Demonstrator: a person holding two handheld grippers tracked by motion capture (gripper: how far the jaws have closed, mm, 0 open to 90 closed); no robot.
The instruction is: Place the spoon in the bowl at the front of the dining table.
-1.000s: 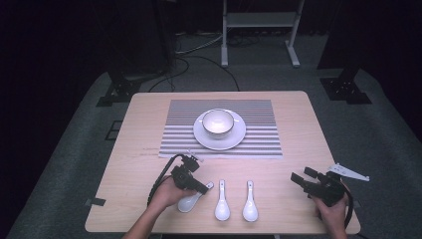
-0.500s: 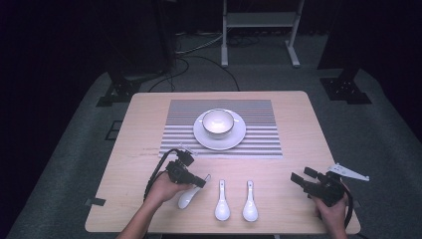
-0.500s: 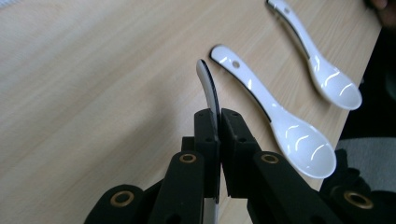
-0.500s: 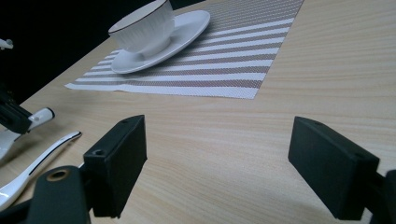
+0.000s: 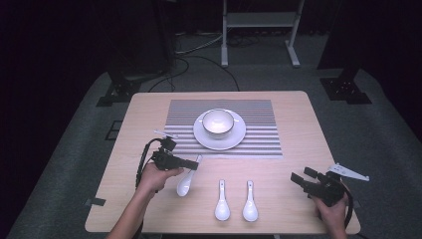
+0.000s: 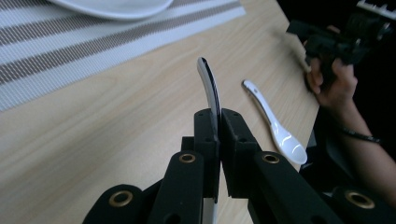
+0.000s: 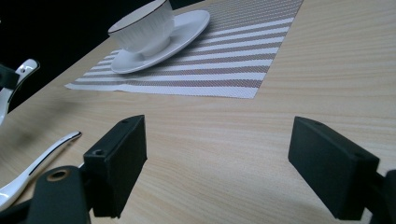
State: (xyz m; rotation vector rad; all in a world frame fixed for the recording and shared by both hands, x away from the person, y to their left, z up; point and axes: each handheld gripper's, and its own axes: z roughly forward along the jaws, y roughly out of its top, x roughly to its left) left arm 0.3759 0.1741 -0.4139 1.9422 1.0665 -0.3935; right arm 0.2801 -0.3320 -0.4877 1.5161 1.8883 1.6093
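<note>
Table: light wood, its right half mostly bare — wide free room between the placemat's right edge and the table edge.
Striped placemat: centred toward the far side, carrying a white saucer with a white ribbed bowl on it.
Left gripper: jaws pinched tight on the handle of a white soup spoon — bowl end tilted down at the person's side, just off the placemat's near edge.
Right gripper: near the front right corner, jaws spread wide, holding nothing.
Two loose soup spoons: side by side near the front edge, between the grippers.
</note>
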